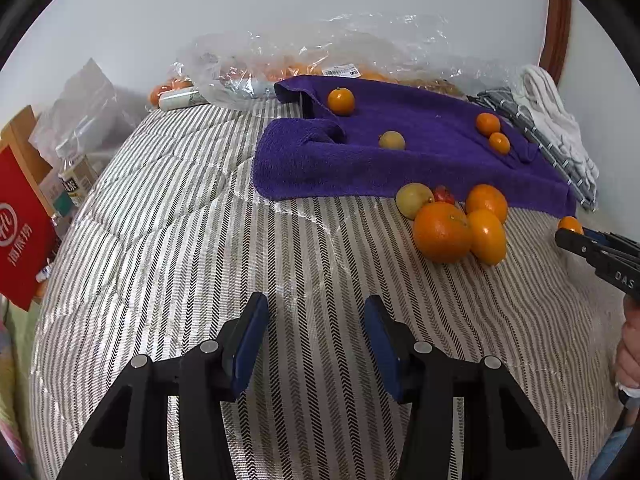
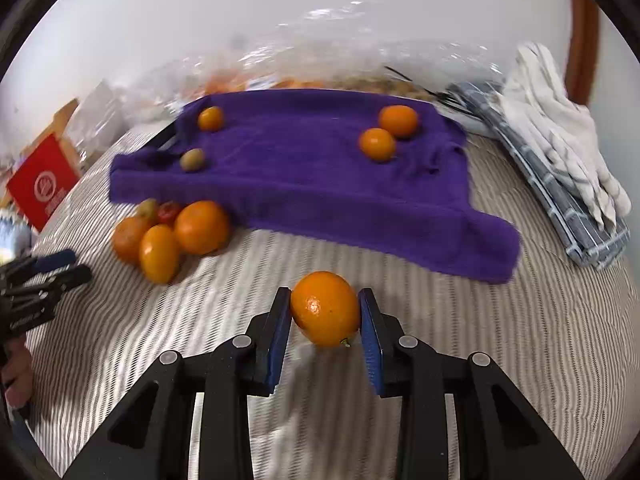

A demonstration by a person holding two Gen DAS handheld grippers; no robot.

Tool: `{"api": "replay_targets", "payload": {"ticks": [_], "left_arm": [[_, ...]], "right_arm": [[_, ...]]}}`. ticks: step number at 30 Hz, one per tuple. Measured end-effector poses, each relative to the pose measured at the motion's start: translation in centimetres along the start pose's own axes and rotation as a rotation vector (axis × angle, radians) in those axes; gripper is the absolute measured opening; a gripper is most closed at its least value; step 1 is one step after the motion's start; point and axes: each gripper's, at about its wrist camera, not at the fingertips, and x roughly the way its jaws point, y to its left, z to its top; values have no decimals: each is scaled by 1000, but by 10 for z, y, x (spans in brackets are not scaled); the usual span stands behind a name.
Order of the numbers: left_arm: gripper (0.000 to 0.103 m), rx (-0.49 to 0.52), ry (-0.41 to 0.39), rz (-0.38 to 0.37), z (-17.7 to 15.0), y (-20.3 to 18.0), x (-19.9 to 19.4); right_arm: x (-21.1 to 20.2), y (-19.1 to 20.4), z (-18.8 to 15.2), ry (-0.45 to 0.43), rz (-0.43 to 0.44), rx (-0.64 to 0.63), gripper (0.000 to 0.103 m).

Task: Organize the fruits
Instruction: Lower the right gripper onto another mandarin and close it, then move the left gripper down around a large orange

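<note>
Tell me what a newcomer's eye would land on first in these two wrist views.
Probably the orange clamped between the right gripper pads, held just short of the purple towel. Next, the towel itself, spread on the striped bedding with four small fruits scattered on it. Then the cluster of oranges at the towel's near edge, while the left gripper is open and holds nothing.

plastic bag blurred; red box cut off at edge
</note>
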Motion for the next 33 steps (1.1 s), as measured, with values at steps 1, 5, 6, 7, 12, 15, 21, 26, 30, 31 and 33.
{"api": "replay_targets", "payload": {"ticks": [1, 5, 6, 7, 12, 15, 21, 26, 30, 31, 33], "left_arm": [[47, -4, 1, -5, 0, 1, 0], [46, -10, 38, -6, 1, -4, -1], [46, -2, 59, -44, 2, -11, -2], [46, 7, 72, -74, 3, -16, -2], [46, 95, 106, -85, 17, -55, 7], [48, 145, 100, -61, 24, -72, 18], [49, 141, 48, -40, 34, -78, 29], [49, 148, 3, -56, 34, -77, 32], [39, 107, -9, -120, 35, -71, 30], [39, 102, -14, -120, 35, -71, 28], [39, 103, -24, -128, 34, -70, 26]], "right_arm": [[-1, -5, 0, -9, -9, 5, 33], [-6, -17, -1, -56, -56, 6, 34], [-6, -20, -2, -67, -59, 10, 34], [-6, -22, -3, -72, -56, 9, 34], [1, -27, -3, -49, -42, 18, 34], [4, -27, -2, -36, -26, 21, 34], [10, -34, -3, -4, 25, 54, 34], [10, -31, -4, -1, 32, 41, 34], [10, -32, -4, -1, 36, 41, 33], [10, -32, -4, -2, 34, 40, 33], [9, -30, -4, -2, 26, 34, 34]]}}
